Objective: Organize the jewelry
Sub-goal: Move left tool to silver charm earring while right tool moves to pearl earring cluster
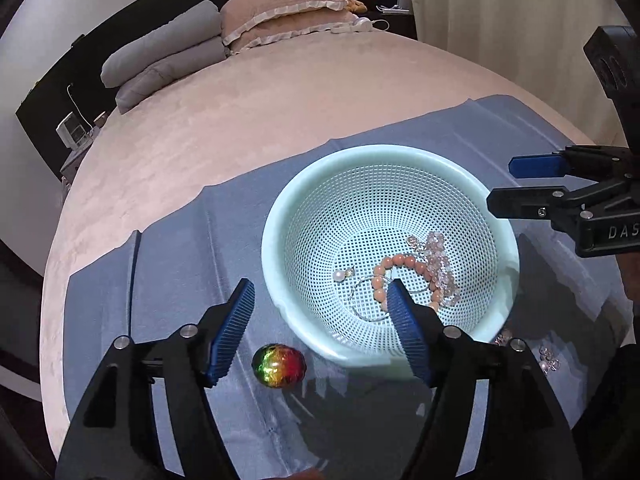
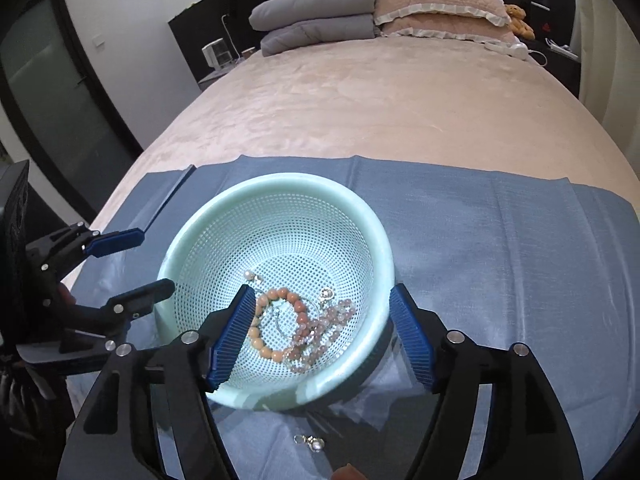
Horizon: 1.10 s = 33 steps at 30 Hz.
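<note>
A mint-green perforated basket [image 1: 400,156] [image 2: 192,232] sits on a blue cloth. Inside lie an orange bead bracelet [image 1: 412,264] [image 2: 280,294], a pale pink crystal bracelet [image 1: 440,256] [image 2: 320,326], a thin silver hoop [image 1: 362,300] and a pearl earring [image 1: 340,275] [image 2: 250,276]. A shiny red-green egg-shaped bead [image 1: 279,365] lies on the cloth in front of the basket's left side. A pearl earring [image 2: 312,442] lies on the cloth below the basket. My left gripper [image 1: 322,304] [image 2: 138,260] is open and empty above the basket's near-left rim. My right gripper [image 2: 322,306] [image 1: 500,182] is open and empty over the basket.
The blue cloth [image 2: 500,260] covers the near end of a pink bed [image 2: 360,100]. Grey and pink pillows [image 2: 320,12] lie at the far end. Small clear crystal pieces [image 1: 546,358] lie on the cloth right of the basket.
</note>
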{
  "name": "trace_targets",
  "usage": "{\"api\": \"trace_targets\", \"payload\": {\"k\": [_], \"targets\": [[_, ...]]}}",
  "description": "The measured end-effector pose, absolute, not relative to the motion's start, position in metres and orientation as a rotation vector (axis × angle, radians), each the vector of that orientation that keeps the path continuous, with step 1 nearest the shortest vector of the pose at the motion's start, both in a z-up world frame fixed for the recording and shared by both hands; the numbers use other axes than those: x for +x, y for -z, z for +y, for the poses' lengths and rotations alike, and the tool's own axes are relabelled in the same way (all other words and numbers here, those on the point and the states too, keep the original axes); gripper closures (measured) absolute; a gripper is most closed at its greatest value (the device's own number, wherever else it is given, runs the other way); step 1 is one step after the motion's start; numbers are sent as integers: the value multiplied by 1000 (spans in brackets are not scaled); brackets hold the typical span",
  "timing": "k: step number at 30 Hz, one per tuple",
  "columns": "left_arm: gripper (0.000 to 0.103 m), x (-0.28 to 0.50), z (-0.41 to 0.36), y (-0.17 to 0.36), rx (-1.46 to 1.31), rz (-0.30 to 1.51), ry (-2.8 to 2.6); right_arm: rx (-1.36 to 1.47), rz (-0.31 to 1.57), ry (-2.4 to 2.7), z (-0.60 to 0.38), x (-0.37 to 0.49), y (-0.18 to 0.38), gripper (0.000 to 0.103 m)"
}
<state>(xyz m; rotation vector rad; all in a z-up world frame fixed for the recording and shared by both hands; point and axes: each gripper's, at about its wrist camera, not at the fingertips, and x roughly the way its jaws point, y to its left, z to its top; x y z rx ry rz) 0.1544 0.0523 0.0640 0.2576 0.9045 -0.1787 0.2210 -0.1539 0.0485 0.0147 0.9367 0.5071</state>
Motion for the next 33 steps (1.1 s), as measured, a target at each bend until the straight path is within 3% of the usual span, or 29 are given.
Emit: {"api": "trace_targets", "payload": {"k": [2,4,15,24,26,30,33], "targets": [[12,141,52,-70,250,884,192,23,923,-513,-161,207,-52,25],[6,125,47,-72,244,872,215,26,915,-520,-167,192,-52,17],[6,66,-1,-29,333,876,318,-96,923,-471,-189,107,-10,16],[6,65,-35,18,352,907,383,-48,993,-458,-201,58,26,18],[6,68,-41,21,370,881,377,-38,992,-444,-204,50,34,25],[11,76,-58,31,394,872,411,-45,1008,-419,-205,49,51,50],[28,90,-64,40,390,903,408,-31,999,-397,-206,53,55,62]]}}
